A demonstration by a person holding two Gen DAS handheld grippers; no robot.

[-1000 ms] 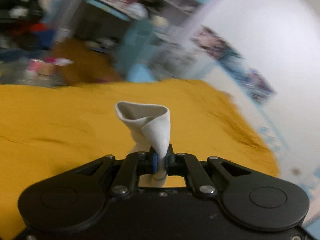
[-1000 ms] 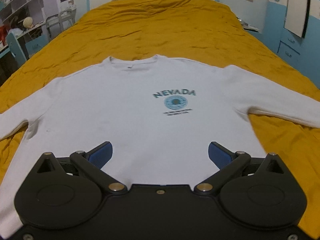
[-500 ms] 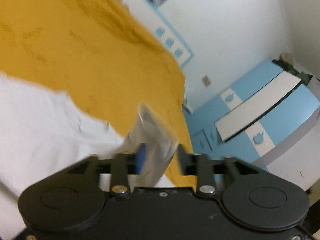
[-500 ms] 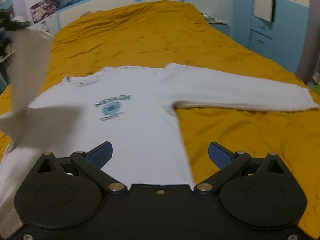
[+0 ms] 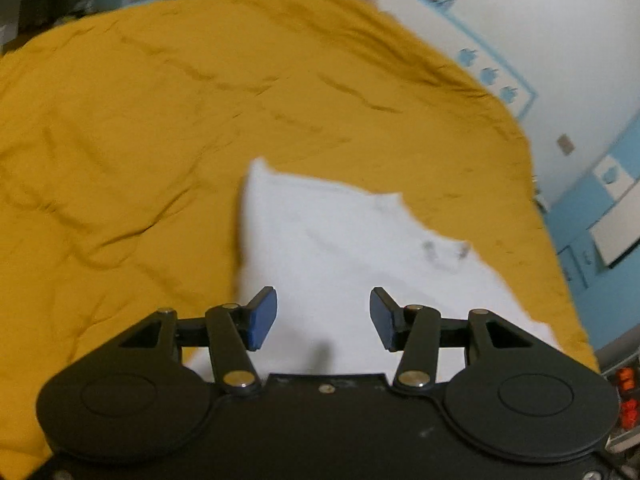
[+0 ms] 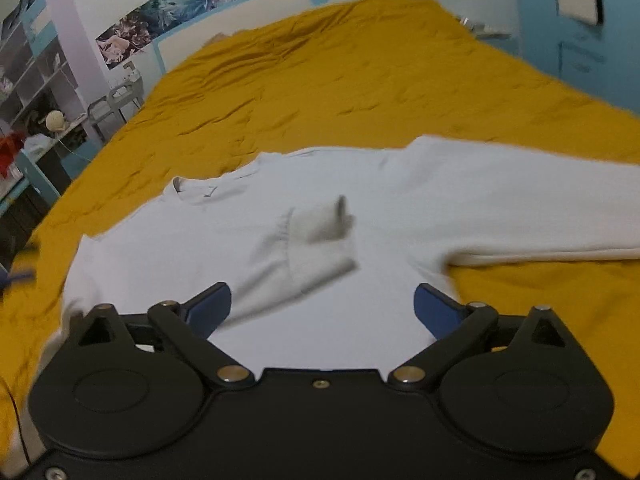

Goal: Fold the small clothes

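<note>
Over white shirt on bed, left tool opening, empty, right tool closing, empty

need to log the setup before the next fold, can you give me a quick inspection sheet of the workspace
surface: mustard yellow bedspread, wrinkled.
job's things: white sweatshirt lying flat, one sleeve folded across the chest, the other sleeve stretched out sideways.
clutter: nothing seen on the bed.
grippers: left gripper empty, jaws opening above the sweatshirt; right gripper empty, jaws closing.
cables: nothing seen.
surroundings: wall posters, shelving, blue cabinets.
</note>
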